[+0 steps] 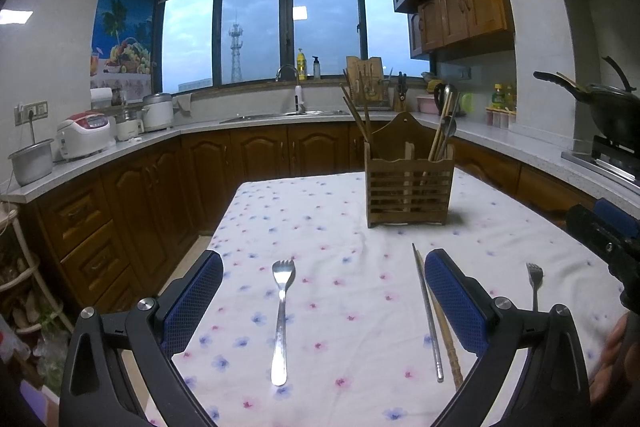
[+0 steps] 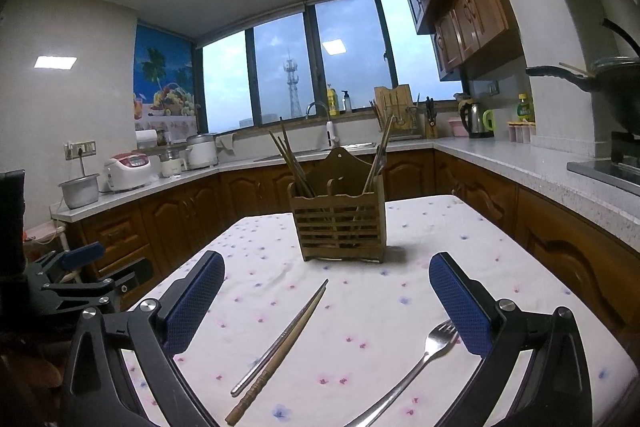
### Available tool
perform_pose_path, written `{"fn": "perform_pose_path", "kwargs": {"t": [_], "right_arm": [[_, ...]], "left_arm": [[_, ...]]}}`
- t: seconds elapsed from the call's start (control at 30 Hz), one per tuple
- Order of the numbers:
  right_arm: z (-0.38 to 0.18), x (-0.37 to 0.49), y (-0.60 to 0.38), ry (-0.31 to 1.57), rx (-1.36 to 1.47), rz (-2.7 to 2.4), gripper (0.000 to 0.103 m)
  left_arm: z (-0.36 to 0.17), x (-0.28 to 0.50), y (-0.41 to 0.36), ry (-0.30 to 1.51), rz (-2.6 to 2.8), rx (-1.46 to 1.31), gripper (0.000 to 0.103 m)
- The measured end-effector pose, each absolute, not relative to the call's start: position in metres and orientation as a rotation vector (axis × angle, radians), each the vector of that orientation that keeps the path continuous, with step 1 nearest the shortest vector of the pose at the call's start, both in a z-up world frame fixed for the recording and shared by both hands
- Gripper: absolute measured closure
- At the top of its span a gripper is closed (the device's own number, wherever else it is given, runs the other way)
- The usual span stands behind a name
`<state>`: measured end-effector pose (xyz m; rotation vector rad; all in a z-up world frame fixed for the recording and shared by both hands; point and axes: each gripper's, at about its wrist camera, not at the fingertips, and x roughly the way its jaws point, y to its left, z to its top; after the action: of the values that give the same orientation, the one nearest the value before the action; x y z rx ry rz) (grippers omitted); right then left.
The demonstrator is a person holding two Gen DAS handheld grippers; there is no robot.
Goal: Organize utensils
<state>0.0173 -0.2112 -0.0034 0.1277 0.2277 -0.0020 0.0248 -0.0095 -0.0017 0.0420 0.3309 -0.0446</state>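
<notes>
A wooden slatted utensil holder (image 1: 409, 183) (image 2: 339, 223) stands on the flowered tablecloth, with chopsticks in its left compartment and chopsticks with a spoon in its right. My left gripper (image 1: 324, 285) is open above a steel fork (image 1: 281, 319) lying between its fingers. A metal chopstick (image 1: 429, 315) and a wooden chopstick (image 1: 448, 343) lie side by side by its right finger. A second fork (image 1: 535, 283) lies further right. My right gripper (image 2: 326, 287) is open over the chopstick pair (image 2: 280, 347), and that second fork (image 2: 416, 367) lies by its right finger.
The table (image 1: 304, 211) stands in a kitchen ringed by wooden cabinets and a grey counter (image 2: 520, 167). Rice cookers (image 1: 84, 135) sit at the left, a sink (image 1: 288, 115) under the window, a wok (image 1: 612, 111) on the stove at the right. The other gripper (image 2: 80, 279) shows at the left edge.
</notes>
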Motion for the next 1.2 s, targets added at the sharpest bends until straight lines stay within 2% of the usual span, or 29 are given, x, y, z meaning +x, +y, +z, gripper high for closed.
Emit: {"fn": "perform_pose_path", "kwargs": {"t": [1.2], "right_arm": [[0.0025, 0.0184, -0.2103, 0.213, 0.128, 0.011, 0.0]], "left_arm": [[0.0029, 0.0242, -0.0131, 0.332, -0.051, 0.037, 0.001]]}}
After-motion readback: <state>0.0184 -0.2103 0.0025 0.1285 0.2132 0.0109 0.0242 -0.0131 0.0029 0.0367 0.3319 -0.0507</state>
